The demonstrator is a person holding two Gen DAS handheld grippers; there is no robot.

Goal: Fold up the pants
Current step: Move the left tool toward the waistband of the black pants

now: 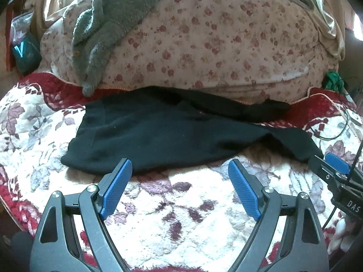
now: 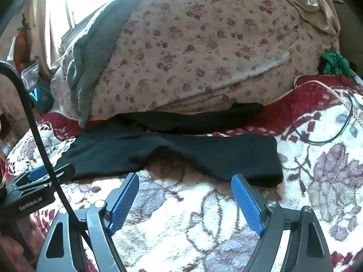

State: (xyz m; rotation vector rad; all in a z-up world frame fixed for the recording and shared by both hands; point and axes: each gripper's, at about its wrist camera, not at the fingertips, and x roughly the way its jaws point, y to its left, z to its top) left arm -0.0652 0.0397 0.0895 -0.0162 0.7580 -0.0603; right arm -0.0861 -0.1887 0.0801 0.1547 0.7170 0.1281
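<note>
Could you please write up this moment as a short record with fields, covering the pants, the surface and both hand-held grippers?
garment: black pants, spread flat, legs apart, not yet folded
surface: floral blanket with red border
behind pants: flowered quilt with a grey towel draped over it
left hand-held gripper: open, empty, just short of the pants' near edge
right hand-held gripper: open, empty, near the leg's near edge
other: black cable on the blanket at right

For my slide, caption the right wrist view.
Open right gripper hovers before black pants spread on a floral blanket.
</note>
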